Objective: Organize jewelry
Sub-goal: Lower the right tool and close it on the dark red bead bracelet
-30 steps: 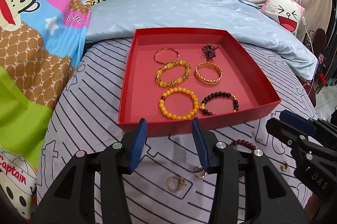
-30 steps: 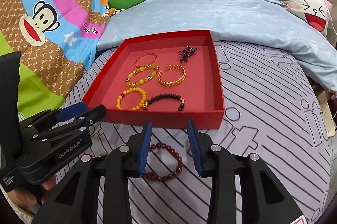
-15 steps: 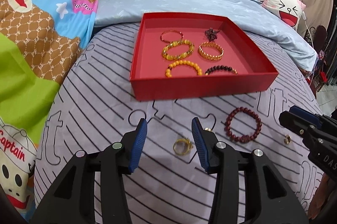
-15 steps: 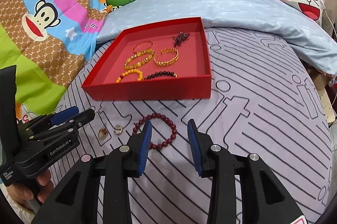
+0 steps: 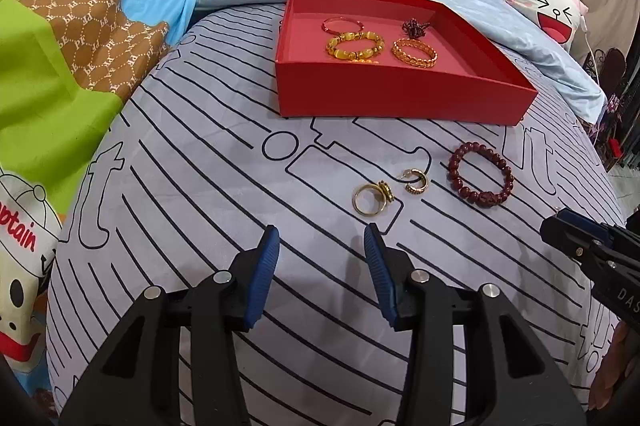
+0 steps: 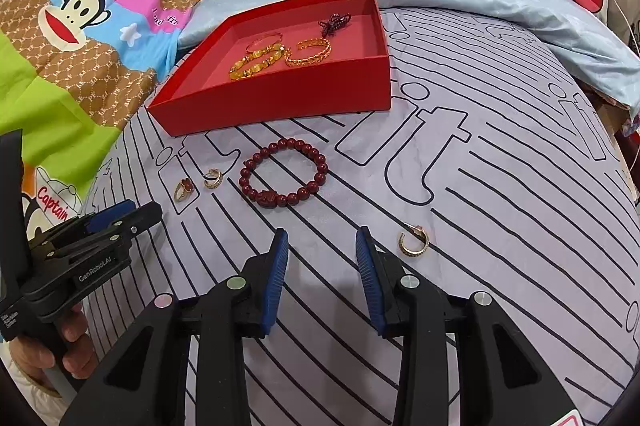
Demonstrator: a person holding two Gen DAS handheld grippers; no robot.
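A red tray (image 5: 400, 101) sits on a striped bedspread (image 5: 200, 185), already holding several bracelets, probably sorted there; loose pieces lie on the cloth just in front of it: a dark red bead bracelet (image 6: 283, 178), a gold ring (image 5: 372, 198), a small hoop earring (image 5: 416, 181) and another hoop (image 6: 414, 244) apart to the right; the left gripper (image 5: 320, 270) and right gripper (image 6: 322, 268) both hang above the cloth, jaws apart and empty, angled down toward these leftovers, seemingly ready to collect them
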